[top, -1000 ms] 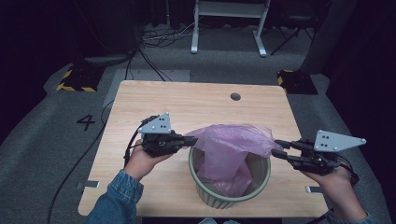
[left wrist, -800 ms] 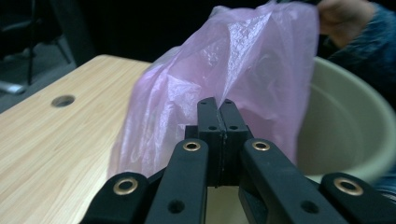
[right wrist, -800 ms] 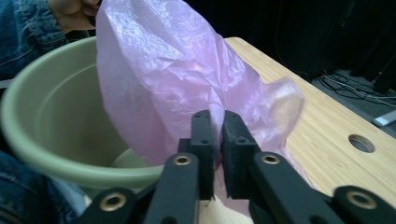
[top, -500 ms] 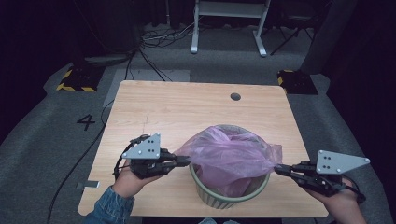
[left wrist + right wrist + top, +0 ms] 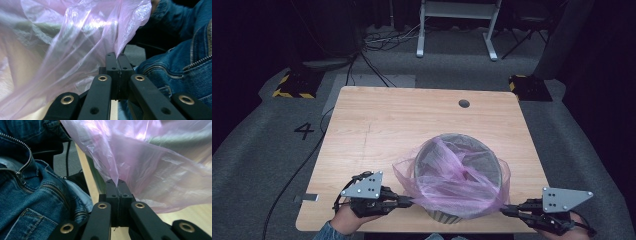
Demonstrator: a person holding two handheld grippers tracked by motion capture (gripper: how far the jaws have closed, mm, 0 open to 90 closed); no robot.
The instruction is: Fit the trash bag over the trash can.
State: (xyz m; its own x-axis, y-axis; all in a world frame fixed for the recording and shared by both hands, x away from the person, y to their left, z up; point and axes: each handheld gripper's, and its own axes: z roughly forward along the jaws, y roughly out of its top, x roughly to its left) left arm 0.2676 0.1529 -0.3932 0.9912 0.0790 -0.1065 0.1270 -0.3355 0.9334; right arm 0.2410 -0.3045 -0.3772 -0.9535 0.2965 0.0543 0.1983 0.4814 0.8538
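My left gripper [image 5: 408,201] and right gripper [image 5: 507,210] are each clamped on the pink bin liner's [image 5: 452,182] edge, at eight and four o'clock of the wastebasket [image 5: 447,216]. I judge I'm stretching it over the rim; next I pull down evenly.

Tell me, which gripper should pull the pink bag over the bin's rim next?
Probably the left gripper: its side of the pink bag hangs outside the bin rim. The right gripper also pinches it.
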